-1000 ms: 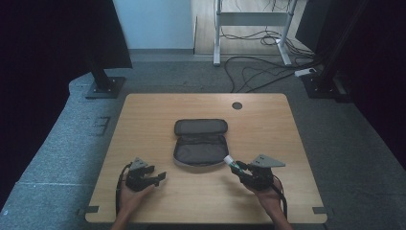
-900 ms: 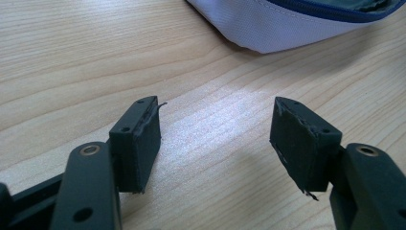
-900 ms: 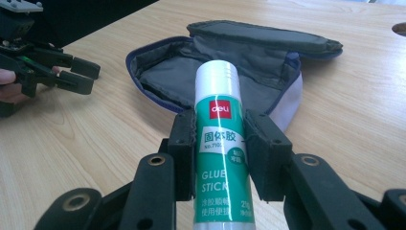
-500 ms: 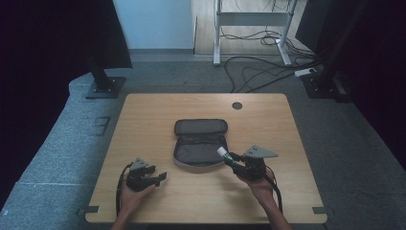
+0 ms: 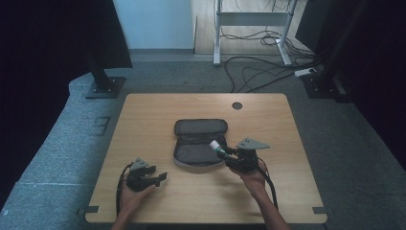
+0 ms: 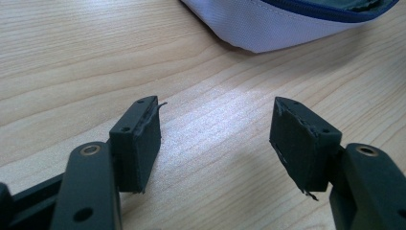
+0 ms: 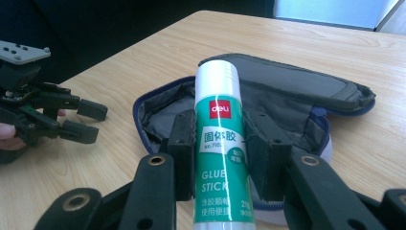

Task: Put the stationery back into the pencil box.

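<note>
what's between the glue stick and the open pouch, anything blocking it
Nothing visible. The right gripper is shut on the glue stick, whose capped end already points over the pencil case. The case lies unzipped and its open compartment looks empty. The left gripper rests off to the side.

Cables (image 5: pixel 258 72), desk frame (image 5: pixel 251 19) behind table (image 5: pixel 158 108)

Dim dark surroundings, evenly lit table (image 5: pixel 143 120), soft close-up blur

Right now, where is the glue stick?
The glue stick is clamped in the right claw, at the right edge of the open pencil case mid-table.
</note>
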`<state>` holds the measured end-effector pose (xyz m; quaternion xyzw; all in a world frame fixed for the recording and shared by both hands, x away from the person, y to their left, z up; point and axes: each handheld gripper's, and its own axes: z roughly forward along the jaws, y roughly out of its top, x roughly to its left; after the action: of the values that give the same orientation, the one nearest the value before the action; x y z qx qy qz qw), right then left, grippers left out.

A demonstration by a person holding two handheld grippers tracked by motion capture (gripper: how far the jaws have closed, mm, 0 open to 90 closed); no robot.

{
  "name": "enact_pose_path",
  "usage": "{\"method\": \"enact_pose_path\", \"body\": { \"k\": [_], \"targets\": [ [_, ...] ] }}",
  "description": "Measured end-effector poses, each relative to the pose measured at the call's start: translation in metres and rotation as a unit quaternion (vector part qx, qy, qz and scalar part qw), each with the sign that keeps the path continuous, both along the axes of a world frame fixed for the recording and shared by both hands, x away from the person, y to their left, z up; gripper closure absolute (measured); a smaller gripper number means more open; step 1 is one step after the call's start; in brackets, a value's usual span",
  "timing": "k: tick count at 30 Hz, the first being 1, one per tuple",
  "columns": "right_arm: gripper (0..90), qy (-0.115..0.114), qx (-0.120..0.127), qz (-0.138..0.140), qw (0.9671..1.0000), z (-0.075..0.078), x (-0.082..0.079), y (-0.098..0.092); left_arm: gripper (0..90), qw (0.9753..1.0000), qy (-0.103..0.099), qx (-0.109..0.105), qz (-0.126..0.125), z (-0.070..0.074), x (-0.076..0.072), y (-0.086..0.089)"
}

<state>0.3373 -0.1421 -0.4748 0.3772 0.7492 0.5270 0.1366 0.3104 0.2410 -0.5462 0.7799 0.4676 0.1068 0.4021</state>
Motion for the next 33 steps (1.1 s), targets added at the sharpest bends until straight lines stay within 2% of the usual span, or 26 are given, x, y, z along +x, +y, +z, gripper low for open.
{"method": "enact_pose_path", "body": {
  "k": [11, 23, 30, 33],
  "targets": [
    [65.3, 0.005, -0.004, 0.001, 1.0000, -0.002, 0.013, 0.013, 35.3, 1.0000, 0.001, 0.000, 0.000, 0.000, 0.000, 0.001],
    [65.3, 0.004, -0.022, 0.015, 0.9996, -0.003, 0.029, 0.032, 35.4, 1.0000, 0.001, -0.001, 0.000, 0.000, 0.000, 0.001],
    [65.3, 0.005, -0.036, 0.024, 0.9991, -0.010, 0.041, 0.044, 35.3, 1.0000, 0.001, -0.002, 0.000, 0.000, 0.000, 0.002],
    [65.3, 0.012, -0.046, 0.025, 0.9985, -0.014, 0.046, 0.048, 35.3, 1.0000, 0.001, -0.001, -0.001, 0.000, 0.000, 0.001]
  ]
}}
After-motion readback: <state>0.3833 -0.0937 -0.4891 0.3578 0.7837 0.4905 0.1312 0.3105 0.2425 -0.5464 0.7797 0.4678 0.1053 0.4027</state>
